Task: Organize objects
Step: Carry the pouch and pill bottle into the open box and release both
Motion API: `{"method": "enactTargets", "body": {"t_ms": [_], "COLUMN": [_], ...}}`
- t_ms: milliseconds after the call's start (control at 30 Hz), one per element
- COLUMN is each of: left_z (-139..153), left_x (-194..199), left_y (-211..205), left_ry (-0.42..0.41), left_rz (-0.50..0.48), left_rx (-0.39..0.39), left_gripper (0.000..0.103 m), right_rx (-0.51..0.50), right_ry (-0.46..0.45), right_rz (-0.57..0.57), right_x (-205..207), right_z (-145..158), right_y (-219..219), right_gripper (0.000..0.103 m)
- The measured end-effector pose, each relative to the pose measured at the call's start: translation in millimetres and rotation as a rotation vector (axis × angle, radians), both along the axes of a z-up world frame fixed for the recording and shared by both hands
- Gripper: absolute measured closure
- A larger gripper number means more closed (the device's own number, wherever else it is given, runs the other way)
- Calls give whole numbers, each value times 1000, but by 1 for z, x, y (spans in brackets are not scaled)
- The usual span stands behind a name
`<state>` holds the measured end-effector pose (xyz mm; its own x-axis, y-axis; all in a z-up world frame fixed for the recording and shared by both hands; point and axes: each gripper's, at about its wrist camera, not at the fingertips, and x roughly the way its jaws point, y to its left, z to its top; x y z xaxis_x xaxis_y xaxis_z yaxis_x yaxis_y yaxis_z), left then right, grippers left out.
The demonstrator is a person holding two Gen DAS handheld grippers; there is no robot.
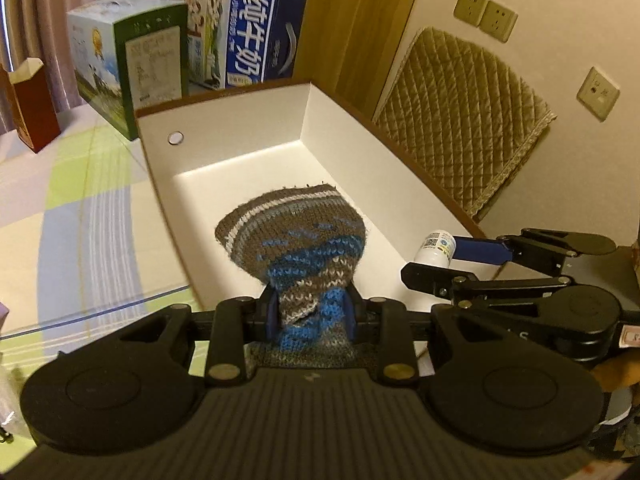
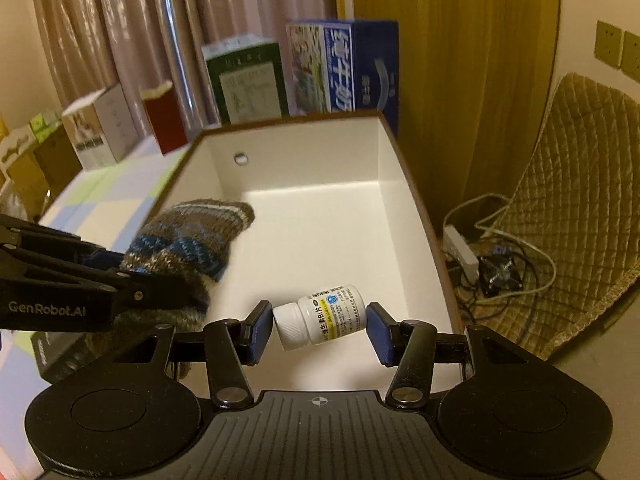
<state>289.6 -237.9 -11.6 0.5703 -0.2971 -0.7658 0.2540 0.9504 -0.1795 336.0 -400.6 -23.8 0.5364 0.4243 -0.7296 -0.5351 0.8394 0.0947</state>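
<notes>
Nearest the left wrist camera, the left gripper [image 1: 311,312] has its jaws clamped on a knitted sock [image 1: 296,236], striped in brown, grey and blue; the gathered end bunches between the blue pads and the rest spreads forward over the near left part of the white box [image 1: 248,120]. In the right wrist view the right gripper [image 2: 319,328] has a white pill bottle [image 2: 320,316] lying sideways between its blue pads [image 2: 258,330], cap toward the left pad; the cap touches that pad and the bottle's base meets the other, so the jaws appear closed on it, above the near end of the box floor. The left gripper [image 2: 100,264] comes in from the left of that view, with the sock [image 2: 188,240] draped over the box's left wall. The box is open-topped, brown outside and white inside, with a small round hole in its far wall. Behind it stand a green-and-white carton [image 1: 132,60] and a blue milk carton [image 1: 244,36], with a dark red box [image 1: 30,104] off to the left on the pastel checked tablecloth [image 1: 80,220]. Farther right, a quilted tan cushion [image 1: 464,120] leans against the wall below the wall sockets [image 1: 484,14].
</notes>
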Motion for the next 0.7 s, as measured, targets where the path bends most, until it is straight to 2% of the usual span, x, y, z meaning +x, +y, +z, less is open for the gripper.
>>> {"method": "enactTargets", "body": {"t_ms": [267, 467, 633, 700], "left_z": [-28, -41, -43, -40], "left_x": [23, 33, 37, 39], "left_y": [-19, -22, -23, -23], "left_ry": [77, 103, 93, 84], "left_rz": [-20, -26, -31, -29], "left_rx": [39, 68, 89, 93], "left_gripper": [73, 68, 60, 50], "right_rx": [-46, -59, -68, -66], "right_ry": [36, 54, 52, 49], "right_rz": [38, 57, 62, 67], "right_x": [16, 26, 31, 32], "right_z": [-15, -20, -21, -21], "right_y": [5, 8, 7, 7], "right_gripper": [55, 55, 55, 55]}}
